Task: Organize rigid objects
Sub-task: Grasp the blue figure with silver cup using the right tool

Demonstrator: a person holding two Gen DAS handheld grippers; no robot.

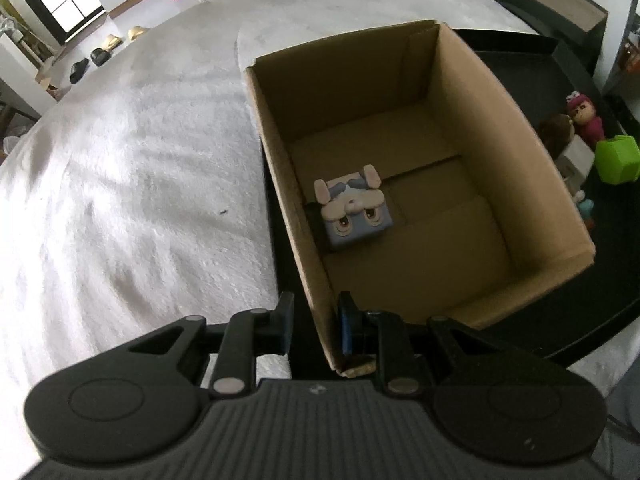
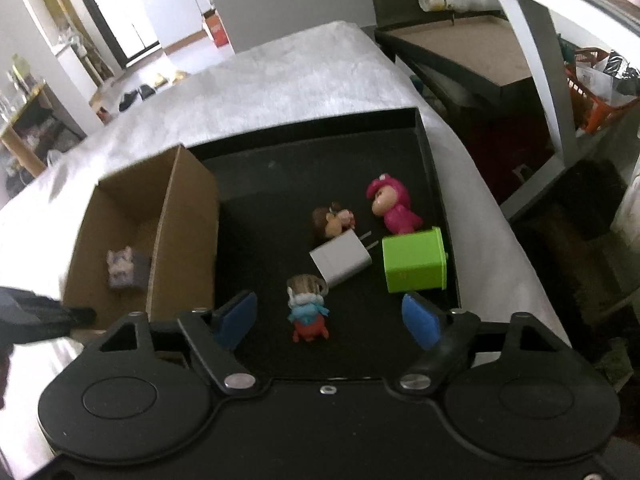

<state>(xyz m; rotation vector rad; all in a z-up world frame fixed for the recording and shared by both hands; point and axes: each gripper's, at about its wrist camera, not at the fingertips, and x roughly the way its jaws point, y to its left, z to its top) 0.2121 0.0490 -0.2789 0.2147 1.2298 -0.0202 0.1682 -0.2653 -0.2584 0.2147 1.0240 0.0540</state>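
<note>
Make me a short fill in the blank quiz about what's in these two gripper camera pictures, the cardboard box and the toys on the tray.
1. The left gripper straddles a wall of the cardboard ____.
2. Inside the box lies a single ____-faced cube.
3. The green cube rests on the ____ tray.
4. The right gripper is ____, with the blue-scarfed figurine between its fingers.

Missing words: box; dog; black; open

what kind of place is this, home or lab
Probably a lived-in home: shoes lie on the floor by a doorway, a laundry-style orange basket sits nearby, and toy figures lie on a black tray.
</note>
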